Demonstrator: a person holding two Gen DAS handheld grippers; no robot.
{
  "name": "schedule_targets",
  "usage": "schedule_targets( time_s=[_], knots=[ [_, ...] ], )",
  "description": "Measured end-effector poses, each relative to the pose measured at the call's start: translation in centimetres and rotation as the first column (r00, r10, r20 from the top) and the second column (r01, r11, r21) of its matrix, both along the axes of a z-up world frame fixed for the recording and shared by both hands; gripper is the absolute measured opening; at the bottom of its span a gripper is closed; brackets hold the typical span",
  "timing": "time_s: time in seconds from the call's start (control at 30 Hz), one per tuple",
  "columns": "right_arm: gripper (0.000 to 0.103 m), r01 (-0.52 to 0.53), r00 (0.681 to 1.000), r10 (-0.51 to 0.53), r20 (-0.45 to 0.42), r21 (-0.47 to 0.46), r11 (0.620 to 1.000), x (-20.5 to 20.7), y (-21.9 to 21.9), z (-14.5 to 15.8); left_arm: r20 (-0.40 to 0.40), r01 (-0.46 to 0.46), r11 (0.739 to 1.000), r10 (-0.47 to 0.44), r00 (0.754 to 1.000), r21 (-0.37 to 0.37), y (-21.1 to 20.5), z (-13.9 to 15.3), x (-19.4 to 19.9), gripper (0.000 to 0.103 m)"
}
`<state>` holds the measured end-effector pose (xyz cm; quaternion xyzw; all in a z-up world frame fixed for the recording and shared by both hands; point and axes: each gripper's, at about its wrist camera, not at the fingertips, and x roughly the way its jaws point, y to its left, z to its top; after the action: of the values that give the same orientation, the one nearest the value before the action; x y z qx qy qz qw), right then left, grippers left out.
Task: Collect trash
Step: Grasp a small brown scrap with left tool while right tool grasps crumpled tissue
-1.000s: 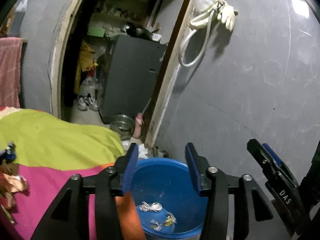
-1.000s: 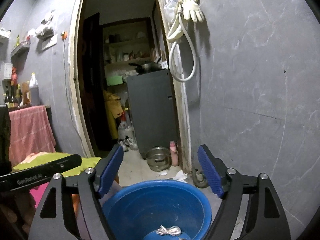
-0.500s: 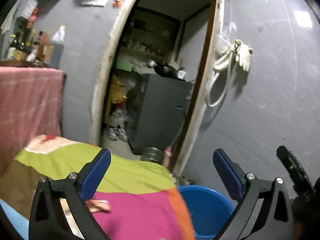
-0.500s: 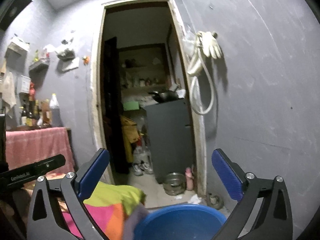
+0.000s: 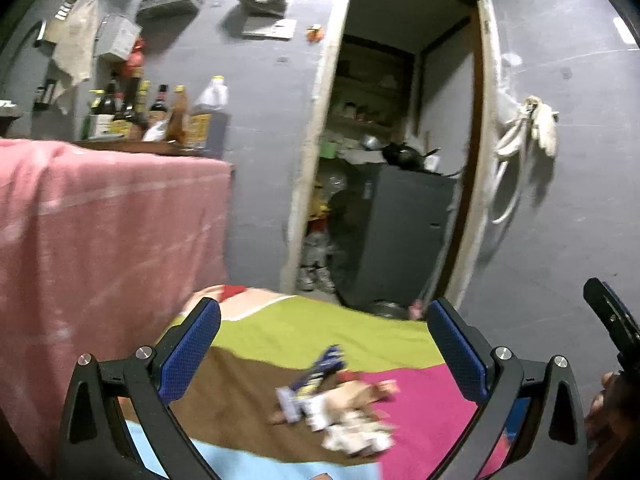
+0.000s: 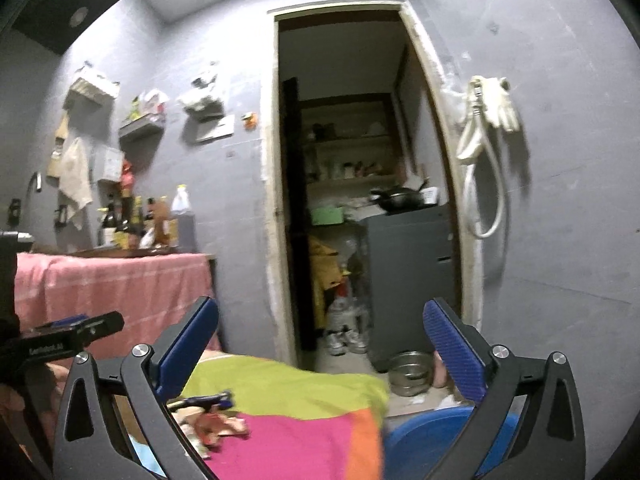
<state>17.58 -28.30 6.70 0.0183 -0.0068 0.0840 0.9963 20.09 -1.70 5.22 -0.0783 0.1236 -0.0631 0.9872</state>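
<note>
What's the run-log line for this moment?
left gripper: open, empty, above wrapper pile on colourful cloth | right gripper: open, empty | blue basin: beside cloth edge

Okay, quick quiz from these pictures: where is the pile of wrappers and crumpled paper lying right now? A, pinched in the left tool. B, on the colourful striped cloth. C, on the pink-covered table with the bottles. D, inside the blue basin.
B: the trash pile lies loose on the striped cloth, across its brown and magenta bands, ahead of the open left tool, which holds nothing.
</note>
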Motion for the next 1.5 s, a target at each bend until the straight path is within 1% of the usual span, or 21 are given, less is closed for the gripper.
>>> schedule_targets(
  time_s=[0.13, 0.27, 0.4, 0.6, 0.7, 0.73, 0.8, 0.87, 0.9, 0.93, 0.97, 1.0, 1.07, 1.1, 1.13, 1.2, 1.27, 1.3, 1.37, 1.5],
  knots=[
    [0.103, -0.046, 0.998, 0.045, -0.041, -0.024, 0.999, 1.0, 2.6, -1.2, -0.028, -0.036, 0.999, 0.036, 0.999, 0.018, 2.4, -1.7, -0.2, 0.101],
    [0.103, -0.078, 0.992, 0.073, -0.102, -0.040, 0.996, 2.5, 4.3, -2.5, -0.093, -0.046, 0.999, 0.047, 0.995, 0.017, 4.1, -4.1, 0.4, 0.101],
    [0.103, -0.110, 0.981, 0.100, -0.164, -0.052, 0.993, 3.9, 5.3, -4.1, -0.174, -0.022, 0.999, 0.026, 0.984, 0.028, 4.7, -6.2, 1.8, 0.101],
    [0.103, -0.192, 0.946, 0.168, -0.278, -0.060, 0.980, 5.6, 6.4, -6.4, -0.280, 0.030, 0.999, -0.019, 0.960, 0.036, 4.9, -8.7, 3.5, 0.100],
    [0.103, -0.230, 0.919, 0.194, -0.342, -0.068, 0.971, 6.3, 7.0, -7.7, -0.322, 0.060, 0.997, -0.040, 0.946, 0.051, 4.6, -9.6, 4.1, 0.099],
    [0.102, -0.241, 0.910, 0.203, -0.362, -0.065, 0.968, 6.4, 7.2, -8.0, -0.335, 0.071, 0.996, -0.049, 0.941, 0.052, 4.4, -9.9, 4.3, 0.097],
    [0.095, -0.262, 0.890, 0.217, -0.401, -0.061, 0.963, 6.7, 7.4, -8.9, -0.365, 0.102, 0.994, -0.079, 0.928, 0.043, 4.1, -10.3, 4.8, 0.085],
    [0.089, -0.283, 0.868, 0.232, -0.438, -0.054, 0.958, 6.8, 7.5, -9.6, -0.398, 0.135, 0.990, -0.110, 0.911, 0.035, 3.9, -10.7, 5.4, 0.077],
    [0.086, -0.293, 0.857, 0.239, -0.456, -0.049, 0.955, 6.9, 7.6, -10.0, -0.409, 0.152, 0.988, -0.127, 0.904, 0.030, 3.8, -10.9, 5.6, 0.073],
    [0.085, -0.302, 0.846, 0.247, -0.473, -0.044, 0.952, 6.9, 7.6, -10.4, -0.417, 0.163, 0.986, -0.136, 0.899, 0.029, 3.8, -11.1, 6.0, 0.072],
    [0.083, -0.310, 0.837, 0.254, -0.485, -0.039, 0.950, 6.9, 7.6, -10.7, -0.429, 0.179, 0.983, -0.148, 0.891, 0.032, 3.5, -11.3, 6.3, 0.067],
    [0.079, -0.316, 0.831, 0.258, -0.493, -0.036, 0.948, 6.9, 7.8, -10.9, -0.441, 0.194, 0.980, -0.160, 0.883, 0.033, 3.3, -11.5, 6.5, 0.060],
    [0.076, -0.333, 0.818, 0.273, -0.507, -0.029, 0.943, 6.9, 8.0, -11.1, -0.465, 0.222, 0.975, -0.182, 0.866, 0.032, 2.9, -11.8, 7.0, 0.051],
    [0.074, -0.344, 0.812, 0.283, -0.511, -0.027, 0.939, 6.9, 8.1, -11.1, -0.475, 0.232, 0.972, -0.190, 0.859, 0.031, 2.7, -12.0, 7.3, 0.048],
    [0.073, -0.356, 0.807, 0.291, -0.514, -0.029, 0.934, 6.9, 8.3, -11.2, -0.482, 0.239, 0.971, -0.195, 0.854, 0.030, 2.5, -12.1, 7.5, 0.047],
    [0.068, -0.378, 0.800, 0.303, -0.517, -0.043, 0.925, 6.8, 8.8, -11.2, -0.492, 0.251, 0.968, -0.207, 0.846, 0.025, 2.2, -12.4, 8.0, 0.040],
    [0.065, -0.396, 0.795, 0.313, -0.519, -0.055, 0.916, 6.7, 9.2, -11.3, -0.496, 0.260, 0.965, -0.215, 0.841, 0.022, 2.1, -12.5, 8.3, 0.038],
    [0.060, -0.403, 0.793, 0.316, -0.520, -0.060, 0.913, 6.7, 9.5, -11.4, -0.497, 0.265, 0.964, -0.220, 0.839, 0.020, 1.9, -12.5, 8.5, 0.038],
    [0.053, -0.415, 0.784, 0.322, -0.531, -0.063, 0.908, 6.9, 9.8, -11.6, -0.503, 0.282, 0.959, -0.236, 0.831, 0.015, 1.7, -12.7, 8.8, 0.037],
    [0.053, -0.437, 0.756, 0.334, -0.563, -0.056, 0.897, 7.6, 10.4, -12.2, -0.515, 0.303, 0.953, -0.250, 0.820, 0.019, 1.3, -12.9, 9.5, 0.035]
  ],
)
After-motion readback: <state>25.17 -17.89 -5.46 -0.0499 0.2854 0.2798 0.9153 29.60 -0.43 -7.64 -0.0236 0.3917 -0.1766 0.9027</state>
